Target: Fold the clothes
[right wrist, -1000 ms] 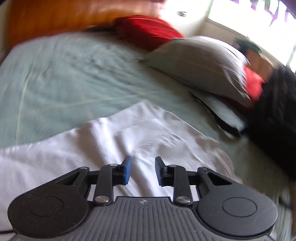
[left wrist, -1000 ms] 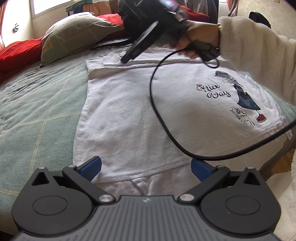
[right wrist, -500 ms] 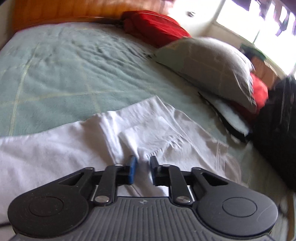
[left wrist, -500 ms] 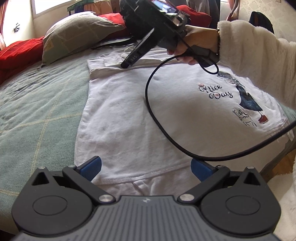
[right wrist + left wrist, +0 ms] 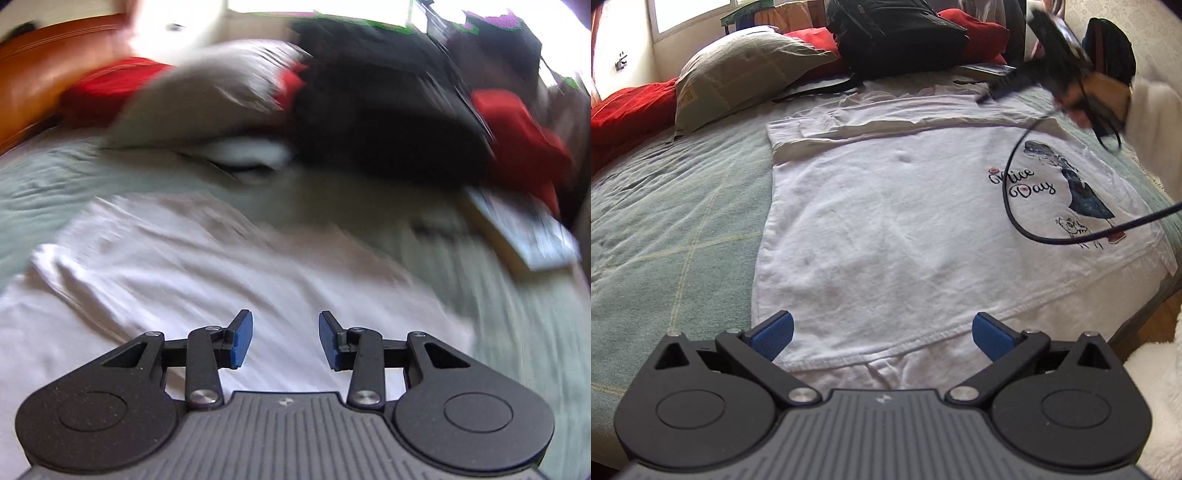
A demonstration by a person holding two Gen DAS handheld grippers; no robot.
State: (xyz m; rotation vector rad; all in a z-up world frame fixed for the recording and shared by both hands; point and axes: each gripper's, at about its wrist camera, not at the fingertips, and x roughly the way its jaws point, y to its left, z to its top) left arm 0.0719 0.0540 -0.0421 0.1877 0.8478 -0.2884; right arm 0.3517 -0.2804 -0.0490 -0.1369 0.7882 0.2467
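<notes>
I see a big bed (image 5: 676,206) with a soft green cover that has pale lines on it. On the bed lies a white T-shirt (image 5: 886,229), spread flat with its front up. It takes up most of the middle of the bed. The cloth looks soft and a bit wrinkled. Its far edge is folded over into a long strip. Near one side there is a picture of a girl and a little dog, with the words "Nice Day" (image 5: 1021,184) in curly black letters.

At the head of the bed sits a black backpack (image 5: 894,33), made of rough dark cloth. Beside it is a puffy grey pillow (image 5: 738,77), and red cushions (image 5: 628,107) lie behind it. A flat book (image 5: 524,236) lies on the cover near the backpack.

My left gripper (image 5: 882,332) is at the near hem of the T-shirt. Its blue fingers are spread wide and hold nothing.

My right gripper (image 5: 284,339) is up above the far side of the T-shirt. Its blue fingers are partly apart and hold nothing. That view is blurry. A thin black cable (image 5: 1012,199) loops over the picture.
</notes>
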